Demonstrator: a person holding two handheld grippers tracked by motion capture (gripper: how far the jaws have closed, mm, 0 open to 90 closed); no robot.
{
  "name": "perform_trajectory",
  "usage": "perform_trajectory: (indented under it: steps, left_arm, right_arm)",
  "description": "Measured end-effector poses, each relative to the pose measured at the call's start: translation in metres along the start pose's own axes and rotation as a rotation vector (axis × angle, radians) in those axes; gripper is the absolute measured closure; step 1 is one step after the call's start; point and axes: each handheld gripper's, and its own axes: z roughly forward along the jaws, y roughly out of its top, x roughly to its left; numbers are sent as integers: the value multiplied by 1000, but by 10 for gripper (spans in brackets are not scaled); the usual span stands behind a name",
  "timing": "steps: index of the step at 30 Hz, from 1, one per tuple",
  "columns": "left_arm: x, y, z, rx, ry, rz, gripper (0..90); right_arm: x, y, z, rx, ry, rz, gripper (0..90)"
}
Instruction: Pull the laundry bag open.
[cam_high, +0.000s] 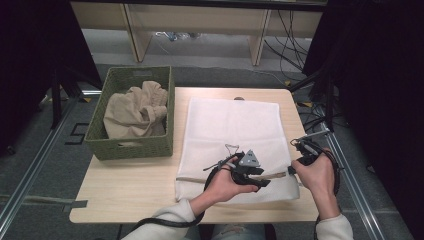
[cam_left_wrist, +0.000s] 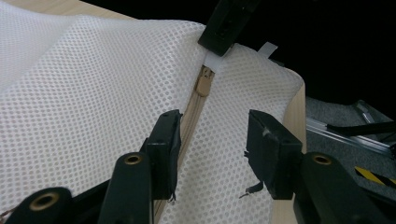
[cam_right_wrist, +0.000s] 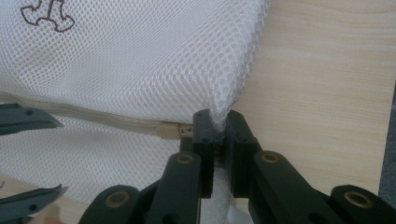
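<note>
1. Wooden table (cam_high: 125, 185) on a grey floor, with dark curtains at both sides.
2. White mesh laundry bag (cam_high: 232, 127) lies flat at the table's right half, its beige zipper (cam_left_wrist: 189, 123) along the near edge.
3. Left gripper (cam_left_wrist: 212, 140): jaws spread, straddling the zipper line just short of the zipper pull (cam_left_wrist: 203, 85).
4. Right gripper (cam_right_wrist: 217, 135): jaws pressed together, pinching the bag's near right corner.
5. Green woven basket (cam_high: 131, 145) holding crumpled beige cloth (cam_high: 135, 112) stands just left of the bag.
</note>
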Motion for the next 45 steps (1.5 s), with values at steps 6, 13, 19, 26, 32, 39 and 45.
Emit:
perform_trajectory:
  steps: [6,13,19,26,32,39,45]
  left_arm:
    - [-3,5,9,2,-16,5,560]
    - [-7,8,25,0,-42,8,560]
    - [-3,9,37,12,-25,7,549]
    - [-1,10,47,18,-43,-34,544]
    - [-2,12,50,28,-41,-46,542]
    - [-4,13,51,14,-80,-85,574]
    - [-4,8,51,38,-59,-97,625]
  right_arm:
    - [1,-1,-3,4,-2,-18,850]
    - [3,-2,-2,-23,6,-27,850]
    - [9,-2,-4,-11,6,20,850]
    - [9,-3,-4,-12,4,-3,850]
    - [11,-3,-3,-13,-6,-3,850]
    - [10,-3,-3,-22,2,-10,850]
    - [12,-2,-3,-15,6,2,850]
